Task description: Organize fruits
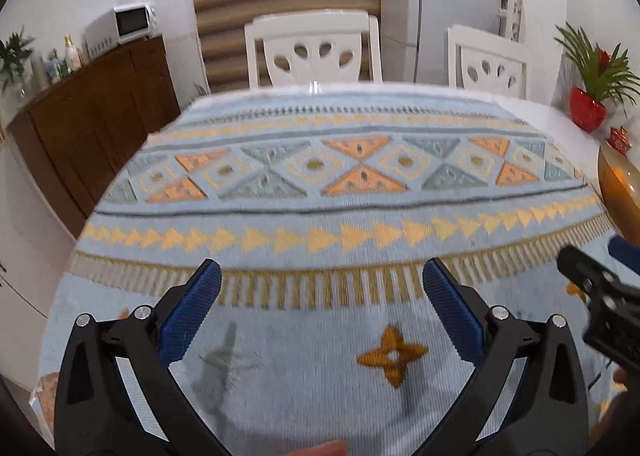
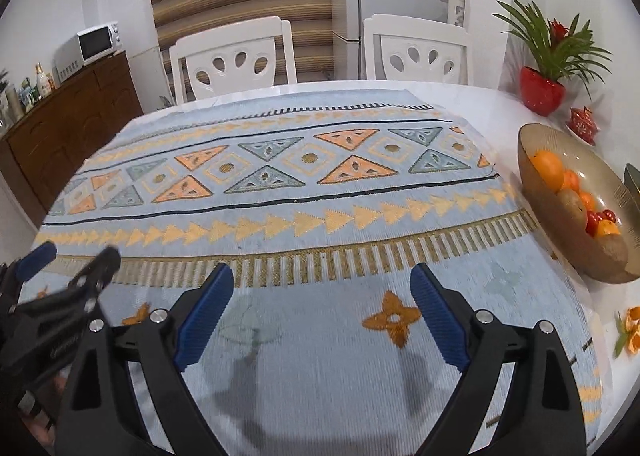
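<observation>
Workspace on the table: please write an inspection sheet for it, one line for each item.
Surface: white table under a patterned blue cloth.
Job's things: fruit bowl at the right edge, holding oranges and kiwis.
Clutter: orange peel beside the cloth.
Grippers: left gripper open, empty; right gripper open, empty.
Cables: nothing seen.
Surroundings: two white chairs, wooden sideboard, microwave, red-potted plant.
</observation>
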Demonstrator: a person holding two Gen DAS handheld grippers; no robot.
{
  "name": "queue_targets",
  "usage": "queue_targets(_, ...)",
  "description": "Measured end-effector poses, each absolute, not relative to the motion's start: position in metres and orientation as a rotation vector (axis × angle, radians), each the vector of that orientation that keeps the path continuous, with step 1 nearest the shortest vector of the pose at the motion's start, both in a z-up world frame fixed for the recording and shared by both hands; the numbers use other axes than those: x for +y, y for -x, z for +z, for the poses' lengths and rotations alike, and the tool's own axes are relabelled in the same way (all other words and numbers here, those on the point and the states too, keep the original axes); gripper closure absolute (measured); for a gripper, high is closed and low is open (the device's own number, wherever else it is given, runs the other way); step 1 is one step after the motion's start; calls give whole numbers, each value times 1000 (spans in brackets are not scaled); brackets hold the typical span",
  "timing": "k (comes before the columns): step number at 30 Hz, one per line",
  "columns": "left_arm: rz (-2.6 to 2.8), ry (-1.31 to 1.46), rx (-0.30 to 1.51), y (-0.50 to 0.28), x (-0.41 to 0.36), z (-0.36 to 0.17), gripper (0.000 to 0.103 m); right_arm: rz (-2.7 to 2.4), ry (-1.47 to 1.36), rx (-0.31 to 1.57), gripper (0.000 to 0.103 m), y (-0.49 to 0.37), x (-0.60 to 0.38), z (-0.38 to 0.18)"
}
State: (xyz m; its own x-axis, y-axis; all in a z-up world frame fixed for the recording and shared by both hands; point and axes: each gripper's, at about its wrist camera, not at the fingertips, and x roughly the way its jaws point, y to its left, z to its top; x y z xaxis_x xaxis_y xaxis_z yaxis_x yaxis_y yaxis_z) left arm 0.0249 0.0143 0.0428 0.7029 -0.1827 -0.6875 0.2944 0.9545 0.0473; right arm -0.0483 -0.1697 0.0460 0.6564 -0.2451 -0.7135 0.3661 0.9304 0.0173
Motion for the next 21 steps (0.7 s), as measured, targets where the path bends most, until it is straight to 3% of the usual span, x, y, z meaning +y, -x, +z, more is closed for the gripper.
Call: queue_targets(21, -273, -163, 798, -16, 12, 23, 3, -334, -189, 842, 5, 29, -171, 14)
